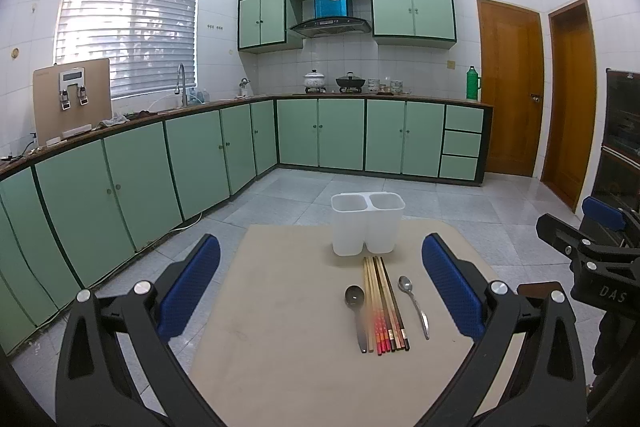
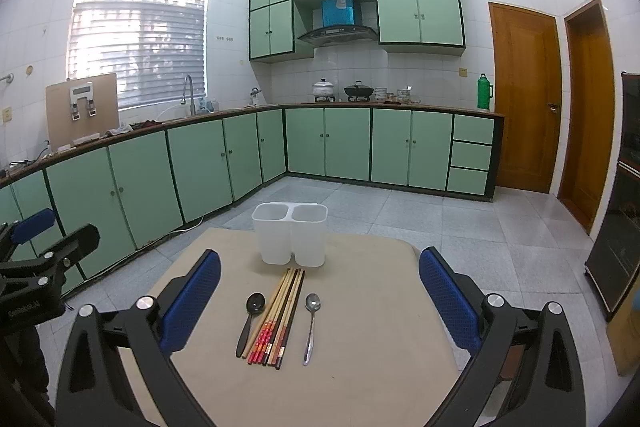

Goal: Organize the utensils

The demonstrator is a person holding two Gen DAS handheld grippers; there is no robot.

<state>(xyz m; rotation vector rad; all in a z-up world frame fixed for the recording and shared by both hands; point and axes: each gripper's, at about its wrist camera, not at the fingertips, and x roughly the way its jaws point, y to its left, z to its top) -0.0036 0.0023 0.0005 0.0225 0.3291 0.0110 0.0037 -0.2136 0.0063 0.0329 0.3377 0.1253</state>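
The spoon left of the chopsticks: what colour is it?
Black, glossy spoon, unlike the silver one on the other side. Clearest in the right wrist view.

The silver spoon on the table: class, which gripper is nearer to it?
Right. The silver spoon lies between the right gripper fingers, left of centre; it sits toward the left gripper's right finger.

A white two-compartment holder (image 1: pixel 367 223), black spoon (image 1: pixel 355 311), silver spoon (image 1: pixel 414 307), red-banded chopsticks (image 1: pixel 384 307), beige table (image 1: pixel 280 327) and mint-green cabinets (image 1: pixel 340 135).

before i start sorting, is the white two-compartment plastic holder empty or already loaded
Empty as far as visible: both compartments of the white two-compartment plastic holder show only bare translucent walls, nothing sticking out.
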